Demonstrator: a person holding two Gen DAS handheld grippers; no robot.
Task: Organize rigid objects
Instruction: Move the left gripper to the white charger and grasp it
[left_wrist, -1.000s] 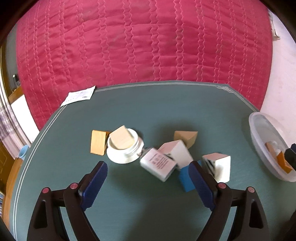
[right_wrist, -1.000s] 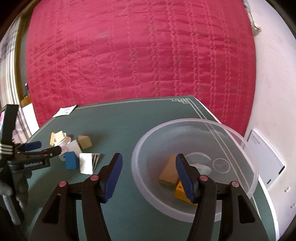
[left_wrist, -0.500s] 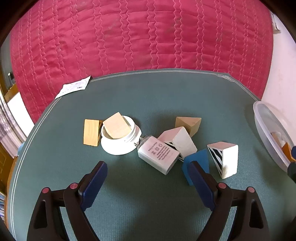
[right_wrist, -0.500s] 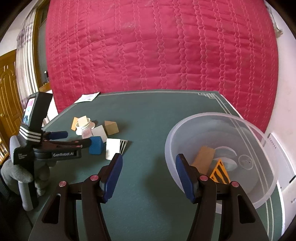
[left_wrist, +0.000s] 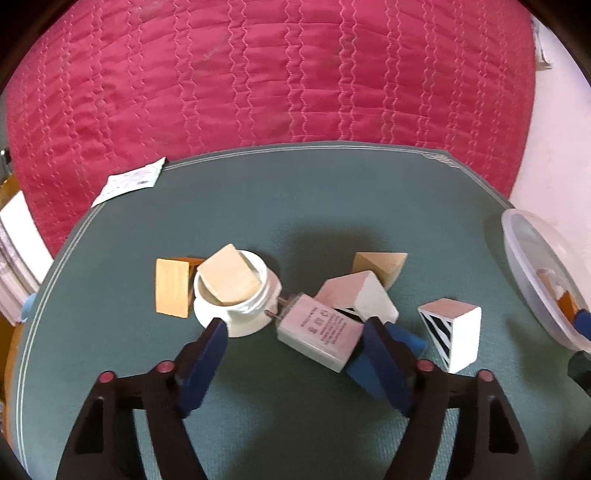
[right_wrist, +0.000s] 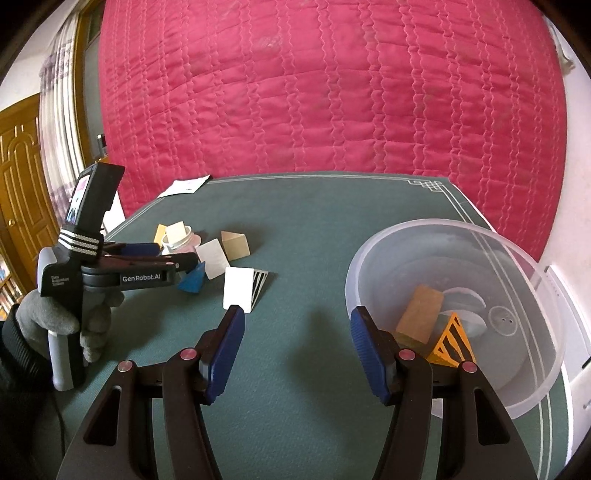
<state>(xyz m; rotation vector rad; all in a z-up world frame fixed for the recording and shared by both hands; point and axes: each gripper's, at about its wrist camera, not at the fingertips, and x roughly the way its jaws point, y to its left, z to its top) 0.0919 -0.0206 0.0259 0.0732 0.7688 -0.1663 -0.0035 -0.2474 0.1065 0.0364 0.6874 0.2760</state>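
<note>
Closing on the white charger (left_wrist: 320, 334) is the step we judge to be in hand: it lies tilted at the heart of the clutter on the green table (left_wrist: 332, 206), its prongs touching the white jar (left_wrist: 240, 306) at its ten o'clock, the blue block (left_wrist: 384, 354) pressed in at four. We should square the pads on its flat sides, lest the blue block be pinched too. Our left gripper (left_wrist: 295, 354) is closing, half-spread, the charger between its jaws, not yet pressed. The right gripper (right_wrist: 295, 350) hangs part-spread, grasping nothing, the clear bowl (right_wrist: 532, 288) at its two o'clock.
</note>
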